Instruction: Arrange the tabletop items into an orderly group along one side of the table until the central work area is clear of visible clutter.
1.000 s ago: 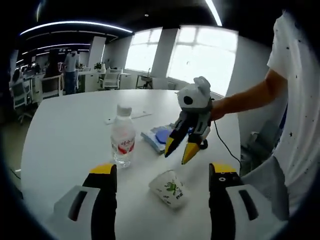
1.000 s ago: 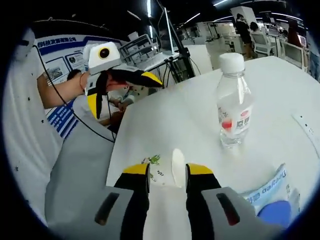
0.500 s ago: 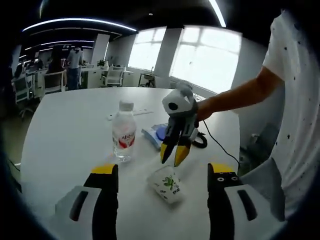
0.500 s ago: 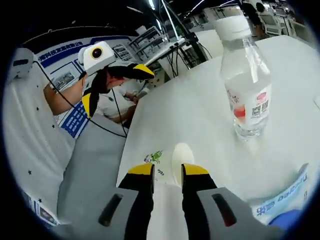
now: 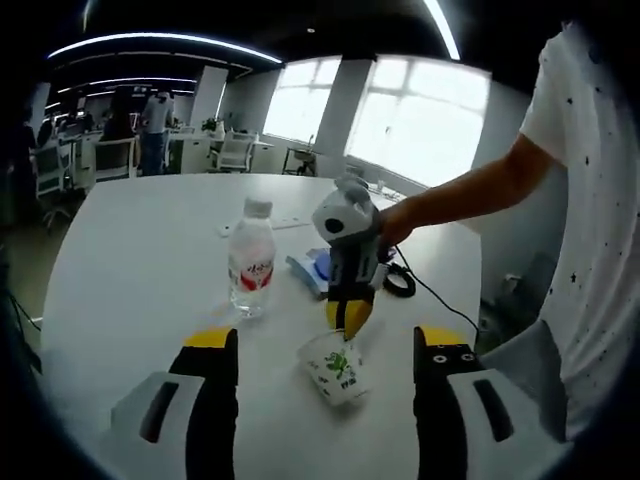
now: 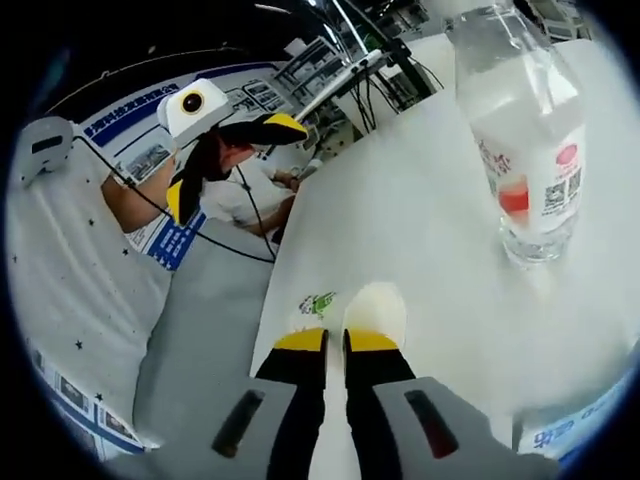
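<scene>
Nearest, the left gripper hovers wide open. Just beyond, the right gripper pinches the rim of the tipped white paper cup with green print. Farther off, the clear plastic water bottle and the blue-and-white packet sit mid-table; tidying looks barely begun.

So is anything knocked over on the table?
Yes, the paper cup lies tipped on its side near the table's edge, with the right gripper pinching its rim. The bottle stands upright.
</scene>
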The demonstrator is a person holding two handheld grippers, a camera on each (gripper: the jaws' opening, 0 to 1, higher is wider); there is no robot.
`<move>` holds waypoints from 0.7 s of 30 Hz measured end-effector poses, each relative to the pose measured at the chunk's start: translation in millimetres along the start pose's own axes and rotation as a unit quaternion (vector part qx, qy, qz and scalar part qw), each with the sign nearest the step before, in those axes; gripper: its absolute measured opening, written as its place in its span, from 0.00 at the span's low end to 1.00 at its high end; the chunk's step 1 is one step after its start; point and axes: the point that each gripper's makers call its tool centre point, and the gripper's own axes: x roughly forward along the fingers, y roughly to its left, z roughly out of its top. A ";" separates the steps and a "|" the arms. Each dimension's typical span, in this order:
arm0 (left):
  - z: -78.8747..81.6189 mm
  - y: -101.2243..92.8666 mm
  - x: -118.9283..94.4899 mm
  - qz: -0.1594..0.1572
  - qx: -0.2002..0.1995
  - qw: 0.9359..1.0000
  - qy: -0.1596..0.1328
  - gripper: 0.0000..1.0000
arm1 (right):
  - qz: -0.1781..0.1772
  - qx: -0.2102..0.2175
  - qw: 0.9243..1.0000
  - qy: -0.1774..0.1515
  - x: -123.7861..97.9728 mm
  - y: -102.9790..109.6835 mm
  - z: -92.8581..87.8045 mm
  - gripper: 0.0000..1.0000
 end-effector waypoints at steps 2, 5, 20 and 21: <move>1.8 -0.9 0.2 -0.002 -0.002 1.000 -0.003 0.72 | 0.005 -0.002 1.000 0.001 -0.9 4.0 -1.2 0.02; 3.5 -0.7 0.7 -0.002 0.001 1.000 -0.004 0.72 | 0.012 0.000 1.000 0.000 -2.2 9.0 -1.8 0.01; 11.6 -3.2 3.6 -0.011 0.005 1.000 -0.012 0.70 | -0.024 -0.045 0.998 -0.025 -21.6 37.4 11.2 0.00; 12.8 -3.4 4.3 -0.013 0.007 1.000 -0.014 0.70 | -0.029 -0.046 0.998 -0.027 -23.3 38.2 12.5 0.00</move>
